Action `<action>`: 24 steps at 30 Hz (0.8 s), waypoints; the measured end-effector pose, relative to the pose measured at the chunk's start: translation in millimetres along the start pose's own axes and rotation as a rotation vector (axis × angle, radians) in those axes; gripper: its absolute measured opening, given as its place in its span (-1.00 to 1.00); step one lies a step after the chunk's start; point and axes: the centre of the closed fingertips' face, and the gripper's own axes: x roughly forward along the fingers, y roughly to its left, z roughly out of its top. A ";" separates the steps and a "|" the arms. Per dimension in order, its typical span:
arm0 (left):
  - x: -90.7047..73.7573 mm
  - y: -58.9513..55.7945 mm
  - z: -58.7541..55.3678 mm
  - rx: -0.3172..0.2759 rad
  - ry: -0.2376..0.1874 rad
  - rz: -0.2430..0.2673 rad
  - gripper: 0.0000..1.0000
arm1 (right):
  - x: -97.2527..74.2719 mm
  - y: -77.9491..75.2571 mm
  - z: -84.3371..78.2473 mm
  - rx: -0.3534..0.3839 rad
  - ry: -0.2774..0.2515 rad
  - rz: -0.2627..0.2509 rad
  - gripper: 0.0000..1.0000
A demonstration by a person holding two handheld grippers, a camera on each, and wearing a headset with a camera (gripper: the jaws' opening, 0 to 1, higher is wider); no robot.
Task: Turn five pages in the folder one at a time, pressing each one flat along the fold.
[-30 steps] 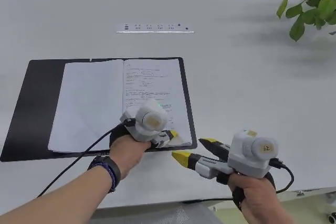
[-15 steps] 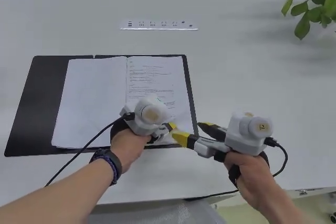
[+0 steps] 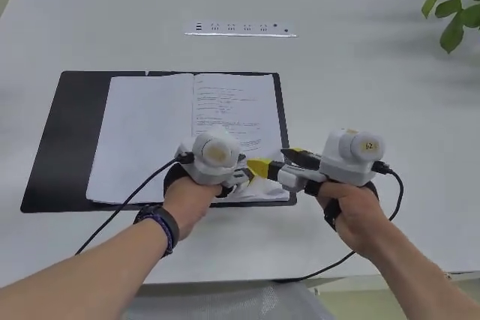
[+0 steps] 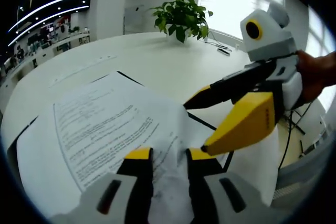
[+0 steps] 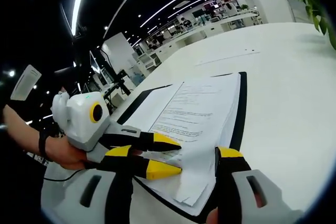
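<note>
On the smooth white counter the flat black folder lies open, its thin printed page pinched at the rumpled lower right corner by the left tongs, while the right tongs, yellow wedge tips spread, have come in from off the folder's edge to just beside them.

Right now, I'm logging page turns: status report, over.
Left hand-held gripper astride printed page's lower corner, grip unclear. Right hand-held gripper open, alongside at that corner. Folder open flat. Nothing lying on the pages.
</note>
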 end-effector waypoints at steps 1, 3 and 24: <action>-0.4 -0.3 -0.1 0.001 0.000 0.000 -0.52 | 0.4 -0.5 -0.7 0.001 0.003 0.001 0.23; -0.5 -0.2 -0.1 0.002 -0.001 -0.002 -0.52 | 0.1 -0.8 -1.1 0.002 0.004 0.002 0.21; -26.3 -9.2 -0.2 0.000 0.014 -0.031 -0.01 | -5.2 -6.3 -3.9 0.179 -0.081 0.065 -0.66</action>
